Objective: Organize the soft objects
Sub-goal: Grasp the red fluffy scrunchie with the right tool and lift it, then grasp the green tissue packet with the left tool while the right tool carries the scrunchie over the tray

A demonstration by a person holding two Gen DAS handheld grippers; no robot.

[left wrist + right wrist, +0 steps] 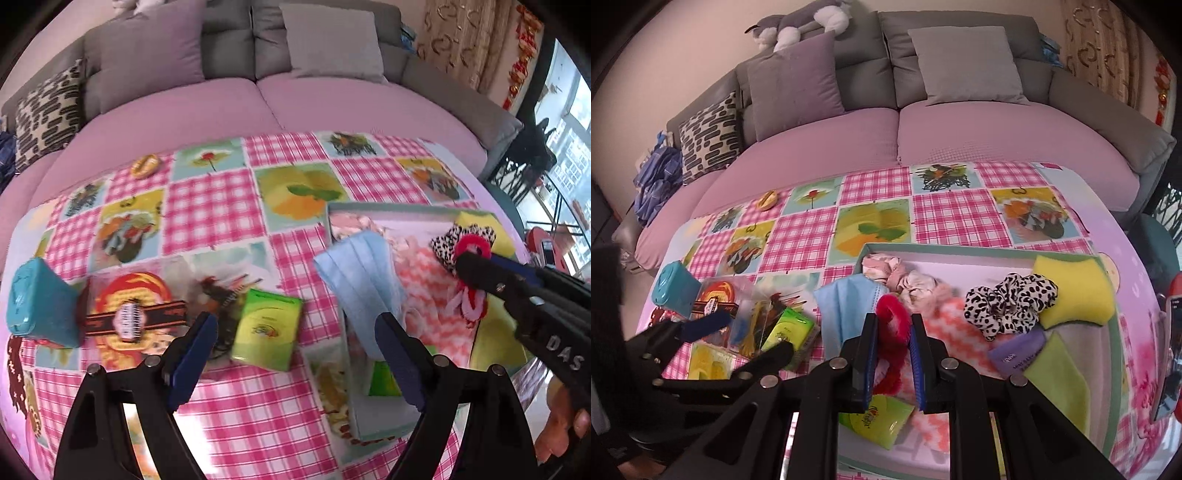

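Fuzzy red hair tie (pixel 895 321) (looped) pinched in right tool (pixel 894 354)

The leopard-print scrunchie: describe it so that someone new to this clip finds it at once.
On the checked tablecloth stands a shallow green-rimmed box. Against the yellow sponge at its far right lies the leopard-print scrunchie. It alone is black-spotted on white; the others are pale pink or red.

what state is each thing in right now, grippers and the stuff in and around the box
left gripper: open, holding nothing
right gripper: shut on the red scrunchie, lifted over the box
box: open, no lid on it
blue face mask: draped over the box's left rim
leopard scrunchie: lying in the box
yellow sponge: lying in the box
green tissue pack: on the tablecloth, outside the box
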